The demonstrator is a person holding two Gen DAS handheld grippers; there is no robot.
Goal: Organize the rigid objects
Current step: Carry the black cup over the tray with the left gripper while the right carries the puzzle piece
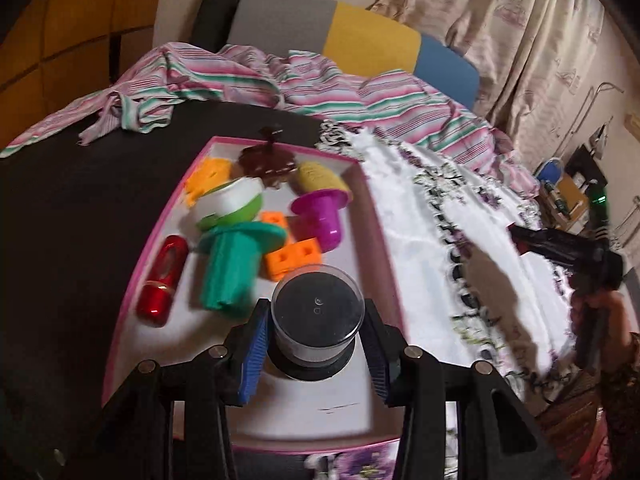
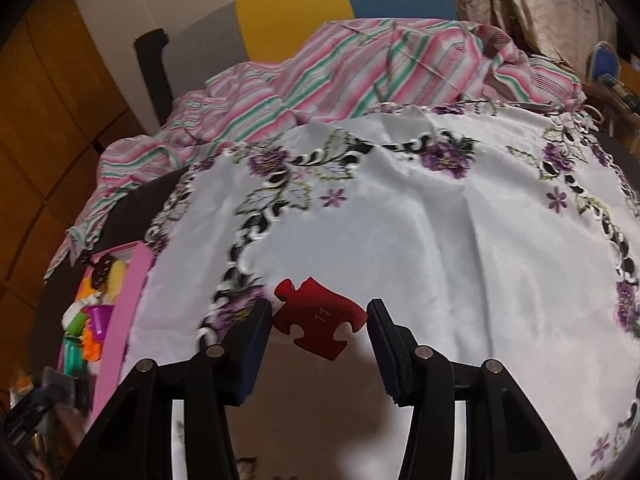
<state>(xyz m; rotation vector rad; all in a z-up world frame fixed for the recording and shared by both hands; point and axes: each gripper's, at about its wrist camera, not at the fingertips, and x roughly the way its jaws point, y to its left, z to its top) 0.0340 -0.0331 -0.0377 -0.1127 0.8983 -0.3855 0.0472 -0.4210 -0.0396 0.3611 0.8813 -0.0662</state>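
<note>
White cloth [image 2: 420, 240], red puzzle piece [image 2: 320, 316] marked "11"

The jar [image 1: 318, 312] between the left gripper's [image 1: 316, 344] ribbed blue pads looks like clear glossy plastic on a matt black base. At its 10 o'clock the red capsule [image 1: 162, 280] shines like polished metal or lacquered plastic. The teal stamp [image 1: 232, 264] and purple stamp [image 1: 324, 216] are smooth plastic. The tray [image 1: 256, 404] looks like matt card with a pink rim. The white cloth [image 2: 420, 240] is satiny, embroidered at its border. The red puzzle piece [image 2: 320, 312] looks matt, like foam. At 12 o'clock lies striped cotton-like fabric [image 2: 360, 68].
</note>
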